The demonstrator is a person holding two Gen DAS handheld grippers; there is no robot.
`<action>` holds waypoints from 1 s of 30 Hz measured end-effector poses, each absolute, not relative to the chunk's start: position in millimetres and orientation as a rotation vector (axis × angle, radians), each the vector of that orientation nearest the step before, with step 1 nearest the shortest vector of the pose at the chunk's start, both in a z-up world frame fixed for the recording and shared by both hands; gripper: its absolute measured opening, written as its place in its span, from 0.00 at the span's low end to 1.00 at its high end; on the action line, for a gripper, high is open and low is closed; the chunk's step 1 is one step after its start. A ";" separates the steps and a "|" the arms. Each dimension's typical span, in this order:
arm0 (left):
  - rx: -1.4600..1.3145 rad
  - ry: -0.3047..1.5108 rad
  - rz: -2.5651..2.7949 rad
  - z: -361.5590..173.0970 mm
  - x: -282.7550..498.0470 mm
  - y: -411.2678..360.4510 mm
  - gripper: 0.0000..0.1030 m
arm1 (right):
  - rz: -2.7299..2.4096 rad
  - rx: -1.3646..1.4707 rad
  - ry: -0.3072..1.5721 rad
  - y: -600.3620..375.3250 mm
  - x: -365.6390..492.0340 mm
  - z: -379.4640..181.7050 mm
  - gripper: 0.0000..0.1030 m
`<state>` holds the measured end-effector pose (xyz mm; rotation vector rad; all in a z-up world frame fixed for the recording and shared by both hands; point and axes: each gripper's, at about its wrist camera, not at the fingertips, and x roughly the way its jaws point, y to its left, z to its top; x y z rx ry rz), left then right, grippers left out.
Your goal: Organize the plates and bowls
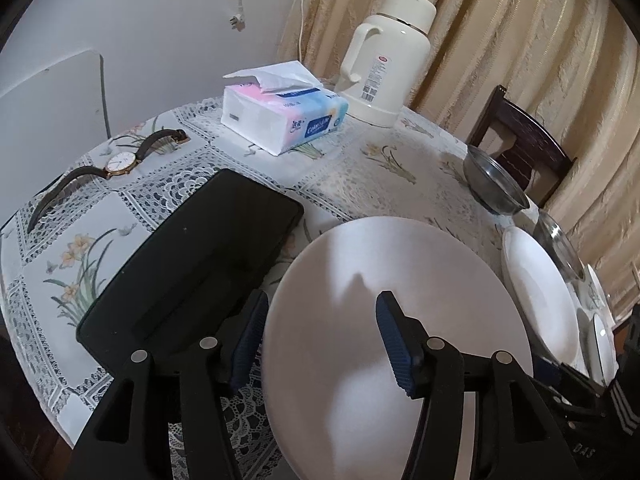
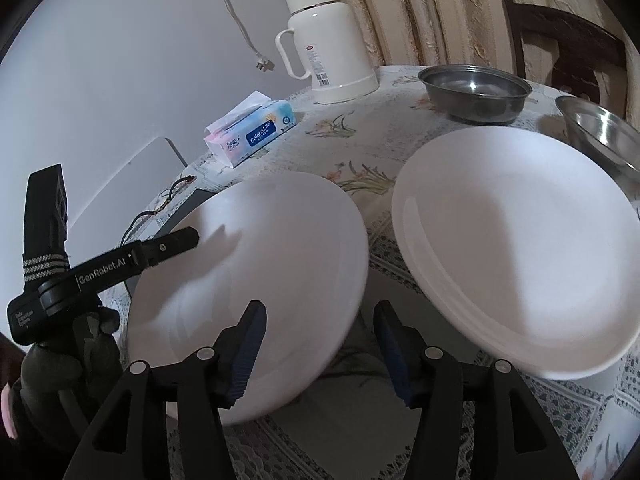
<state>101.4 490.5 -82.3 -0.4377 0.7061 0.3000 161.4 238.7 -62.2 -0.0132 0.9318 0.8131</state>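
Left wrist view: the left gripper (image 1: pixel 322 338) stood with its jaws spread apart, one blue pad off the left rim of the near white plate (image 1: pixel 396 320) and the other above the plate's face; whether a pad touched the plate could not be told.
Right wrist view: the right gripper (image 2: pixel 320 350) had its jaws parted with nothing between them, hanging over the gap between the two plates.
Near white plate: it lay at the table's front edge, in the right wrist view at (image 2: pixel 256 288), with the left gripper's black finger (image 2: pixel 168 246) reaching over its left rim.
Second white plate: (image 2: pixel 520 248) it sat just to the right of the first, apart from it by a strip of cloth, and showed at the right of the left wrist view (image 1: pixel 536 284).
Dark metal bowl: (image 2: pixel 474 94) it stood upright near the table's far edge, behind the second plate.
Shiny metal bowl: (image 2: pixel 604 136) it was at the far right, tilted, its lower rim near the second plate's back edge; contact could not be told.
Tablecloth: (image 1: pixel 360 172) lace and flower print, covering the round table.
Black tablet: (image 1: pixel 192 264) flat, just left of the near plate.
Wristwatch: (image 1: pixel 118 164) laid out beyond the tablet.
Tissue pack: (image 1: pixel 280 116) open, in the middle back.
Cream thermos jug: (image 1: pixel 386 60) upright behind the tissues, by the curtain (image 1: pixel 520 40).
Dark chair: (image 1: pixel 524 140) beyond the table.
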 end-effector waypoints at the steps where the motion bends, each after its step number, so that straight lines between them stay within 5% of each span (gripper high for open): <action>1: -0.435 0.702 0.307 -80.7 100.4 490.3 0.56 | 0.814 -0.012 0.934 237.3 160.6 -62.4 0.57; 20: -0.338 0.639 0.369 -41.7 86.4 461.9 0.60 | 0.791 0.062 0.882 190.8 146.2 -45.7 0.58; 30: -0.297 0.675 0.288 -36.0 100.4 426.2 0.67 | 0.723 0.171 0.862 154.8 153.9 -41.9 0.79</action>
